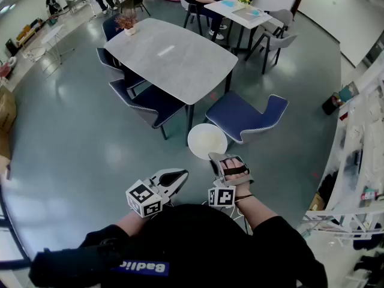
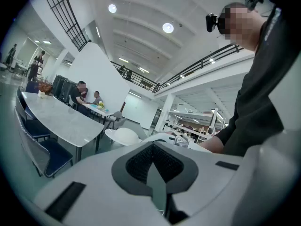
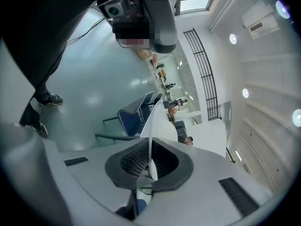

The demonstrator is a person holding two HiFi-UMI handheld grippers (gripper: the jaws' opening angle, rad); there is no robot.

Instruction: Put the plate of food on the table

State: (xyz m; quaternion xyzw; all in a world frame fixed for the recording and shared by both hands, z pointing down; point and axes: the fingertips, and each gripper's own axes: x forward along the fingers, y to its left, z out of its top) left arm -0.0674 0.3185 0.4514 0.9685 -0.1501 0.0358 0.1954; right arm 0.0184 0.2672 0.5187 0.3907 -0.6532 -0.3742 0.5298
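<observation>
White round plate (image 1: 207, 141) rim pinched in right gripper (image 1: 218, 158), left gripper (image 1: 179, 174) closed, empty

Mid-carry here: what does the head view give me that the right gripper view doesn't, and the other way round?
Head view only: the whole face of the round white plate, the long grey stone-top table ahead with a small flower pot on it, and the left gripper, tongs shut and empty.
Right gripper view only: the right gripper seen close up, its tongs pinching the plate's thin rim edge-on.
Both: the plate held by the right gripper, and a dark blue padded chair by the table.
</observation>
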